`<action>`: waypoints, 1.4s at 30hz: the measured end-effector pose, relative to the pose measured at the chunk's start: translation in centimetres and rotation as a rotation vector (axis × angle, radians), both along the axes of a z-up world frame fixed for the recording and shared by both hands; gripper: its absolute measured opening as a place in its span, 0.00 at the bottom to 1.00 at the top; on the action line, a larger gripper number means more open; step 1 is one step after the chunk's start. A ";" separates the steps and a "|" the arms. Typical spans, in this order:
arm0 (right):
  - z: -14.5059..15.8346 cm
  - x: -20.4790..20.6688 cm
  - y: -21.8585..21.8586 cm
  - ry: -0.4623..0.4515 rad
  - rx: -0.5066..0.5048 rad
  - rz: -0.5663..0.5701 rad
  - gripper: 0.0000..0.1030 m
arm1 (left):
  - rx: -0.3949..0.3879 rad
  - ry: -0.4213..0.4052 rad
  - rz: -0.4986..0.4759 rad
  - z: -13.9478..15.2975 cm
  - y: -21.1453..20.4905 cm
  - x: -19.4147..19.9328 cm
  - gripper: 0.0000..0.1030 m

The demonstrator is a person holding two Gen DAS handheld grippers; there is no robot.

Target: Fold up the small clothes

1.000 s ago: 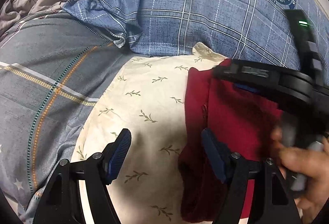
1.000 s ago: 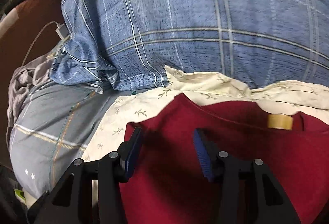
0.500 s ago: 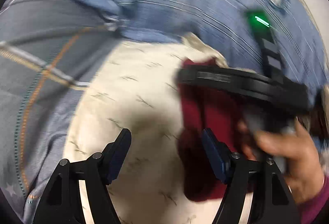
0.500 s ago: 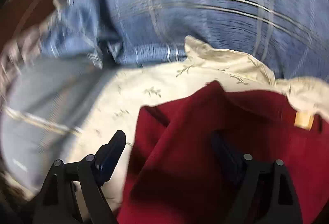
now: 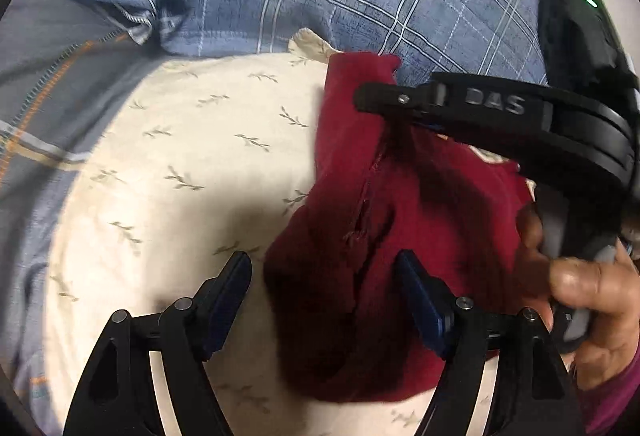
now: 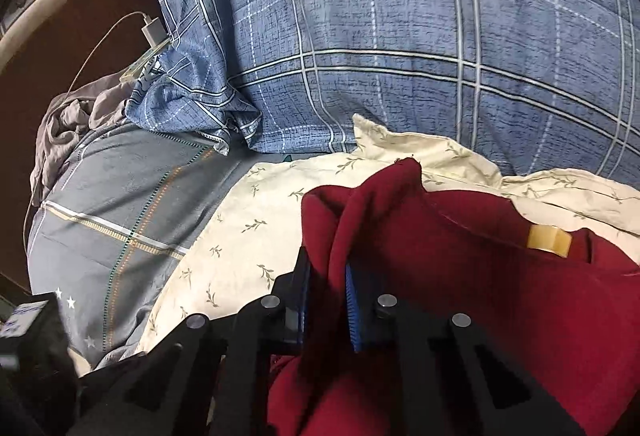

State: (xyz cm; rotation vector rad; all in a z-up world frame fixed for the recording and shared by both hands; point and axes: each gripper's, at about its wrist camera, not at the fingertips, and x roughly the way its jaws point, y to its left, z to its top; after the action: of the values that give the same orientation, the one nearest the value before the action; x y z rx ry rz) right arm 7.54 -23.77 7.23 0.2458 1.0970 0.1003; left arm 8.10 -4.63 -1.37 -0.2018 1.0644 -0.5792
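Now the right gripper [image 6: 328, 296] has clamped a soft fold of the red garment [image 6: 460, 276]; the left gripper [image 5: 324, 292] stays spread apart above it.

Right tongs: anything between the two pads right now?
Yes. In the right wrist view, a raised fold of the red garment sits pinched between the right tongs' blue pads, above the cream leaf-print cloth.

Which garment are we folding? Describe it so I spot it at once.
Find the blue plaid quilt; in front of it lies a cream leaf-print cloth. On that cloth is the dark red garment, pinched by the right gripper, the only solid-coloured, unpatterned piece here.
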 end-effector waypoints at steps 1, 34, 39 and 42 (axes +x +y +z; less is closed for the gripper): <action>0.0 -0.1 -0.3 0.005 0.010 -0.009 0.14 | -0.016 0.006 0.008 -0.3 -0.2 0.2 0.72; -3.3 2.8 2.4 0.177 -0.019 0.014 0.74 | -0.142 -0.065 -0.093 2.1 0.7 -1.9 0.24; -2.4 1.4 1.8 0.098 -0.058 0.011 0.24 | -0.108 -0.065 -0.097 2.2 0.8 -1.9 0.44; -0.9 0.3 -0.6 0.051 0.053 -0.037 0.20 | -0.118 -0.074 -0.088 2.7 1.3 -2.5 0.67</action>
State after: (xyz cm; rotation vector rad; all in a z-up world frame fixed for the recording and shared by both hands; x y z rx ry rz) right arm 7.80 -24.42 6.35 0.3172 1.1412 0.0905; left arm 5.64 -3.28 1.32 -0.2356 0.9722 -0.7248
